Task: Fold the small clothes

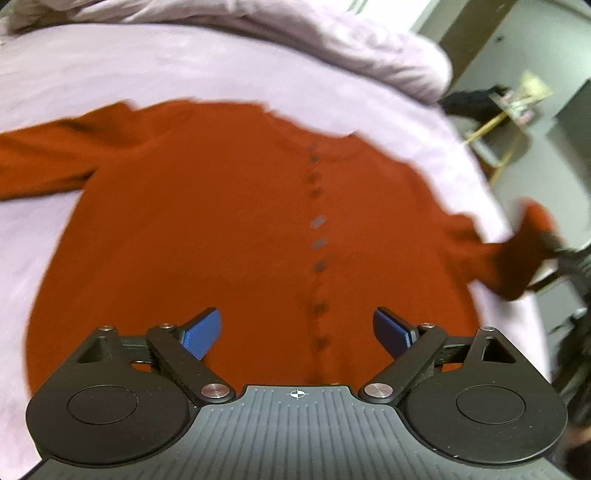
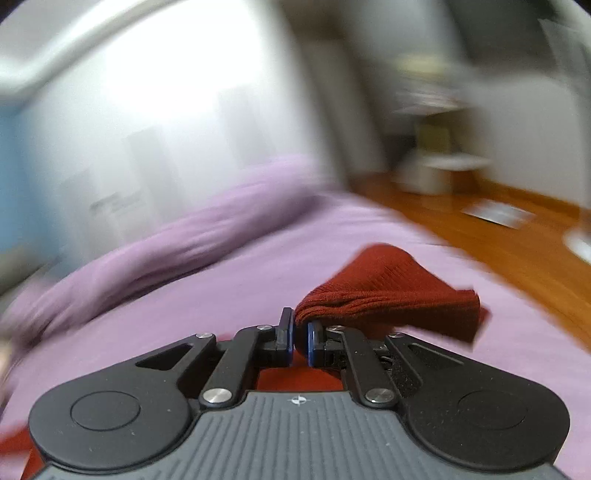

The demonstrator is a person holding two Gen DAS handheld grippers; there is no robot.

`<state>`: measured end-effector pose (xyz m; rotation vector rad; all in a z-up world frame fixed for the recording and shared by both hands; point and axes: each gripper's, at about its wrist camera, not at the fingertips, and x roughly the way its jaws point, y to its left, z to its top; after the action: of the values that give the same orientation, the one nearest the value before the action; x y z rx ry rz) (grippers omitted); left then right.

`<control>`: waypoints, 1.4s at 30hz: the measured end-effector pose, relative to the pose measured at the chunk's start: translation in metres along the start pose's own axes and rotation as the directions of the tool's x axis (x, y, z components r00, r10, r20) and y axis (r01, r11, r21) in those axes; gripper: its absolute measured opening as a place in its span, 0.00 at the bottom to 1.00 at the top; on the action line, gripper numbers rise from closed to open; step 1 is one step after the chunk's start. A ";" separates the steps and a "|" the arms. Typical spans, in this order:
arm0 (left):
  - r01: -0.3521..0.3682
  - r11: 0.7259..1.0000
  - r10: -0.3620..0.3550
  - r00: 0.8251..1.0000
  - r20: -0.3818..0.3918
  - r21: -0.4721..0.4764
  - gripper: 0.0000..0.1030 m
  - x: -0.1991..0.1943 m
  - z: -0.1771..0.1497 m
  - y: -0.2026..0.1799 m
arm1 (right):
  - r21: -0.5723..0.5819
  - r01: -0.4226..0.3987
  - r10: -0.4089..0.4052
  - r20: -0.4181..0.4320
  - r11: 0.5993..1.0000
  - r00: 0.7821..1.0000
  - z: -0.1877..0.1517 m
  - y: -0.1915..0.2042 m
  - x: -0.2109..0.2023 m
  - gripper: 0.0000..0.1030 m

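A rust-red buttoned cardigan [image 1: 221,229] lies flat on the lilac bed sheet [image 1: 110,74], its button row running down the middle. Its left sleeve [image 1: 44,158] stretches out to the left. My left gripper [image 1: 297,332] is open and empty, hovering over the cardigan's lower hem. My right gripper [image 2: 300,332] is shut on the cuff of the right sleeve [image 2: 388,291] and holds it lifted above the sheet. In the left wrist view that lifted sleeve [image 1: 517,254] and the right gripper show at the far right edge.
A rumpled lilac duvet [image 1: 295,29] is heaped along the far side of the bed. The bed's right edge drops to a wooden floor [image 2: 498,236]. Boxes and furniture [image 2: 436,162] stand by the far wall.
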<state>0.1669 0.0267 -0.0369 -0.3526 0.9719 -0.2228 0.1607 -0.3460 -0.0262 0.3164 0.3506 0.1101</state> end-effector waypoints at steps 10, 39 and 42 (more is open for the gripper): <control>0.126 0.980 -0.138 0.988 -0.071 -0.156 0.79 0.067 0.036 0.024 | -0.056 -0.127 0.101 -0.340 0.990 0.935 -0.091 0.087 0.016 0.22; -0.101 0.993 0.086 0.970 0.228 0.055 0.09 0.031 0.119 0.046 | 0.425 0.021 0.114 -0.288 0.905 0.951 -0.089 0.014 0.048 0.45; -0.135 0.987 0.109 0.962 0.249 0.089 0.09 0.023 0.118 0.053 | 0.465 0.103 0.044 -0.294 0.879 0.955 -0.081 0.013 0.078 0.44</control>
<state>0.2795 0.0908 -0.0146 -0.2156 0.7330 -0.1140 0.2047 -0.2977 -0.1189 0.7901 0.6850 0.0381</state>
